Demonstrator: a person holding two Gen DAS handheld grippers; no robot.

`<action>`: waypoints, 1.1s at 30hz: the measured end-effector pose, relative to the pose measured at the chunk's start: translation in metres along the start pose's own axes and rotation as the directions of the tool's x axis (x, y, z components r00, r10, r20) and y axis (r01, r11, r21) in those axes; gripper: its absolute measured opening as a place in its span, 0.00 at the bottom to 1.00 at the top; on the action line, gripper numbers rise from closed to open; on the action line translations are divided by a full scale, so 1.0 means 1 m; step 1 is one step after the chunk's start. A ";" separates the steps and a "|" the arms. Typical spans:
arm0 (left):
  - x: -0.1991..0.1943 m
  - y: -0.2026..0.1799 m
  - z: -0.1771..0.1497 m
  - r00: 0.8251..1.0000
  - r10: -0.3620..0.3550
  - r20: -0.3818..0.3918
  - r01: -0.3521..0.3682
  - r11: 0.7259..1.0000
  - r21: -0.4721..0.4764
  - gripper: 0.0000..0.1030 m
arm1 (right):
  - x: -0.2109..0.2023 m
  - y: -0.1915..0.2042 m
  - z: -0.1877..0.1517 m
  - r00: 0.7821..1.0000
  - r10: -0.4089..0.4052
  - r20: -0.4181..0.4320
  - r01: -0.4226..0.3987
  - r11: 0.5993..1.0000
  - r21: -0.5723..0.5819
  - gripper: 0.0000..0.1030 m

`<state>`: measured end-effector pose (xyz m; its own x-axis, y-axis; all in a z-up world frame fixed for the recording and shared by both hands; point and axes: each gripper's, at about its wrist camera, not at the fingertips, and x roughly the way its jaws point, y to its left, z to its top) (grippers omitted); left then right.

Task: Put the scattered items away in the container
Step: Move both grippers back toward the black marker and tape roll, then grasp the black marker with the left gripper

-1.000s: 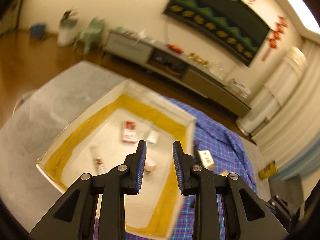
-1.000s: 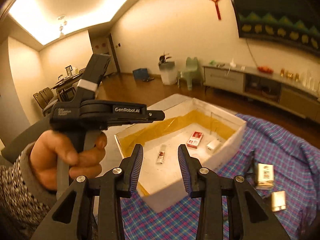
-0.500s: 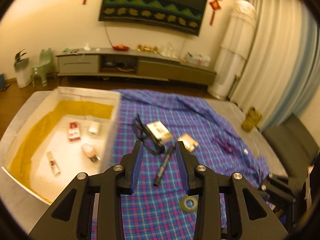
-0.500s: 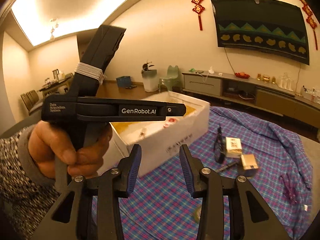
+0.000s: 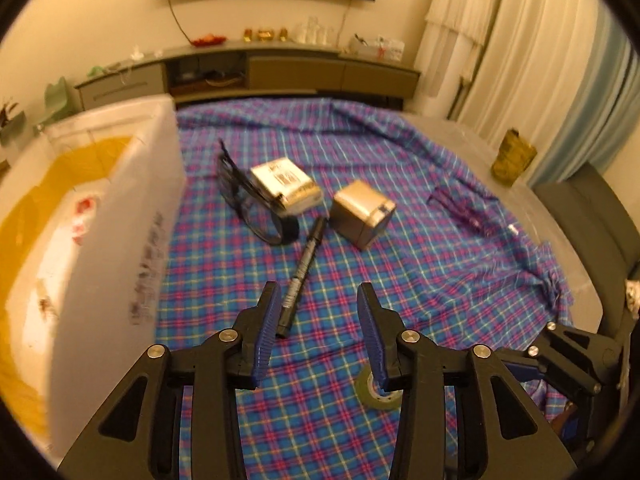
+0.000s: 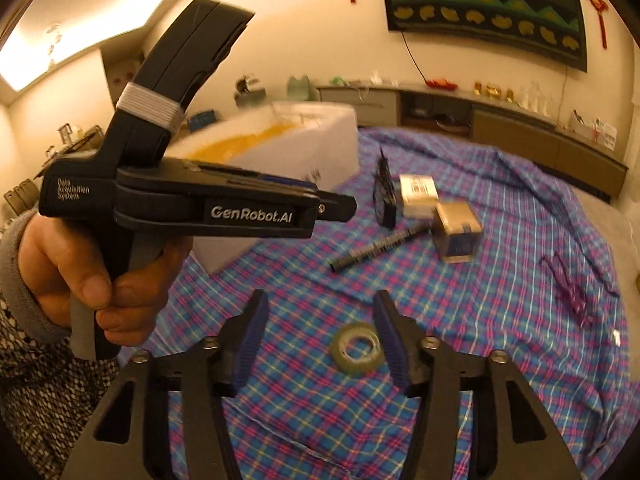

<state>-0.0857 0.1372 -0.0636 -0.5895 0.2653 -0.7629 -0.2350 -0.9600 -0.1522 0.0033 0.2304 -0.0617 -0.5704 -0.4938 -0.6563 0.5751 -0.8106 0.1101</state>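
Scattered on a blue plaid cloth [image 5: 400, 280] lie a black marker [image 5: 302, 272], a gold box [image 5: 362, 212], a white packet [image 5: 286, 182], black glasses [image 5: 240, 196], a purple item [image 5: 460, 210] and a tape roll [image 6: 356, 346]. The white container [image 5: 120, 200] with a yellow lining stands at the left. My left gripper [image 5: 318, 312] hovers over the marker's near end, its jaws opening and gripping nothing. My right gripper [image 6: 320, 320] hangs over the tape roll. Its jaws are opening, and the roll lies under the gap near the right finger, untouched.
In the right wrist view a hand [image 6: 92, 280] in a knit sleeve holds the left gripper [image 6: 352, 202] in front of the container [image 6: 280, 152]. A low cabinet [image 5: 280, 68] lines the far wall. A dark chair [image 5: 592, 208] stands past the cloth's right edge.
Both views have swung from the container's inside to the cloth with the loose items. Both grippers have come lower over the cloth, and both pairs of jaws have widened.
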 end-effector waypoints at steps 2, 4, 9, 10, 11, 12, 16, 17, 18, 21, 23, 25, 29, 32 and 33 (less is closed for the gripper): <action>0.012 0.000 0.000 1.000 -0.004 -0.018 0.004 1.000 -0.003 0.41 | 0.014 -0.006 -0.008 0.999 -0.005 -0.032 0.006 1.000 0.007 0.58; 0.024 0.001 0.001 1.000 0.004 -0.031 -0.004 1.000 0.002 0.42 | 0.026 -0.009 -0.015 0.998 -0.002 -0.057 0.002 1.000 0.009 0.58; 0.056 0.005 0.000 0.997 0.033 -0.066 -0.033 0.999 -0.001 0.43 | 0.054 -0.018 -0.027 0.991 -0.018 -0.135 0.022 0.999 0.025 0.58; 0.063 0.006 0.000 0.996 0.032 -0.078 -0.033 0.999 -0.007 0.44 | 0.058 -0.019 -0.028 0.989 -0.021 -0.149 0.025 0.999 0.026 0.58; 0.071 0.009 -0.001 0.996 0.032 -0.086 -0.033 0.999 -0.011 0.44 | 0.062 -0.021 -0.030 0.987 -0.022 -0.160 0.027 0.999 0.028 0.58; 0.078 0.010 -0.002 0.995 0.040 -0.093 -0.042 0.999 -0.013 0.43 | 0.065 -0.023 -0.031 0.985 -0.027 -0.168 0.032 0.999 0.030 0.58; 0.091 0.006 -0.001 0.996 0.078 -0.048 -0.075 0.996 0.050 0.45 | 0.068 -0.020 -0.032 0.982 -0.076 -0.175 0.072 0.997 -0.029 0.57; 0.093 0.005 -0.001 0.996 0.081 -0.041 -0.078 0.995 0.063 0.45 | 0.068 -0.019 -0.033 0.980 -0.093 -0.177 0.086 0.995 -0.047 0.54; 0.093 0.004 -0.001 0.996 0.085 -0.037 -0.082 0.994 0.073 0.41 | 0.068 -0.018 -0.032 0.978 -0.109 -0.179 0.100 0.993 -0.063 0.48; 0.093 0.002 -0.002 0.996 0.082 -0.035 -0.078 0.991 0.105 0.14 | 0.068 -0.021 -0.031 0.976 -0.111 -0.188 0.101 0.993 -0.061 0.48; 0.091 0.003 -0.003 0.996 0.077 -0.039 -0.072 0.992 0.103 0.13 | 0.067 -0.024 -0.030 0.976 -0.105 -0.189 0.099 0.994 -0.042 0.47; 0.088 0.004 -0.003 0.997 0.069 -0.047 -0.064 0.994 0.094 0.13 | 0.064 -0.030 -0.028 0.979 -0.085 -0.185 0.086 0.996 -0.005 0.47; 0.073 0.003 -0.002 0.997 0.052 -0.051 -0.049 0.997 0.067 0.13 | 0.056 -0.037 -0.024 0.984 -0.059 -0.170 0.069 0.996 0.053 0.47; 0.058 0.002 0.000 0.999 0.036 -0.036 -0.034 0.998 0.046 0.13 | 0.051 -0.040 -0.021 0.986 -0.044 -0.159 0.057 0.995 0.084 0.47; 0.051 0.002 0.002 0.999 0.030 -0.031 -0.028 0.999 0.039 0.13 | 0.049 -0.040 -0.020 0.987 -0.038 -0.155 0.053 0.994 0.093 0.47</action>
<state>-0.1174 0.1495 -0.1020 -0.5723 0.2338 -0.7860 -0.2485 -0.9629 -0.1055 -0.0357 0.2444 -0.1136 -0.4946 -0.4077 -0.7675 0.4872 -0.8614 0.1436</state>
